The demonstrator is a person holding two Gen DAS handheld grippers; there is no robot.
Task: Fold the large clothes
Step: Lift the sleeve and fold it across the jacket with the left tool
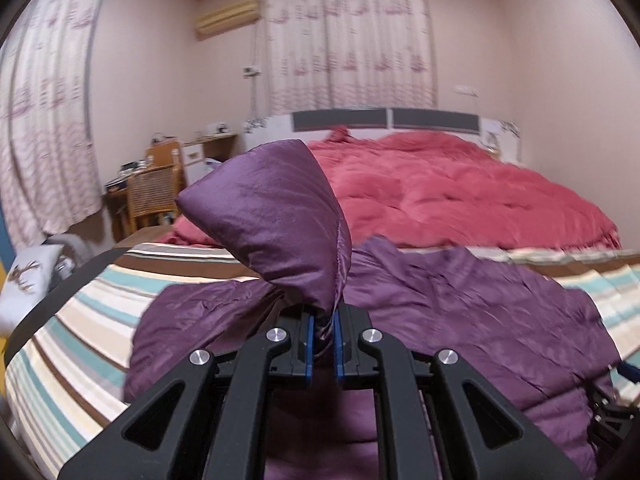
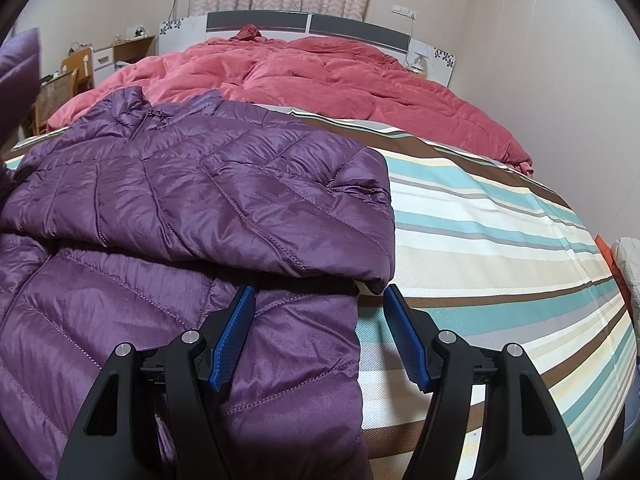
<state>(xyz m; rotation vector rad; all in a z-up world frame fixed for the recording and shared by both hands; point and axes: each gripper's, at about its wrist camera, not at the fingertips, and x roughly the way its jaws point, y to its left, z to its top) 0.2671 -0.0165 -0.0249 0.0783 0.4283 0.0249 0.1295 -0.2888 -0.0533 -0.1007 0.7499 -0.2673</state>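
A purple quilted down jacket (image 2: 192, 184) lies on the striped bed sheet (image 2: 500, 248), collar toward the far side, one sleeve folded across its front. My left gripper (image 1: 323, 322) is shut on the jacket's other sleeve (image 1: 276, 216) and holds its end lifted above the bed. The rest of the jacket (image 1: 460, 304) lies below it. My right gripper (image 2: 318, 294) is open and empty, just above the jacket's lower right edge beside the folded sleeve's cuff (image 2: 372, 276). The lifted sleeve also shows at the far left of the right wrist view (image 2: 20, 64).
A rumpled red quilt (image 2: 320, 80) covers the far half of the bed, before the headboard (image 2: 308, 24). A wooden chair (image 1: 154, 188) and desk stand at the left. A white cushion (image 1: 24, 280) lies off the bed's left edge. Curtains (image 1: 352, 40) hang behind.
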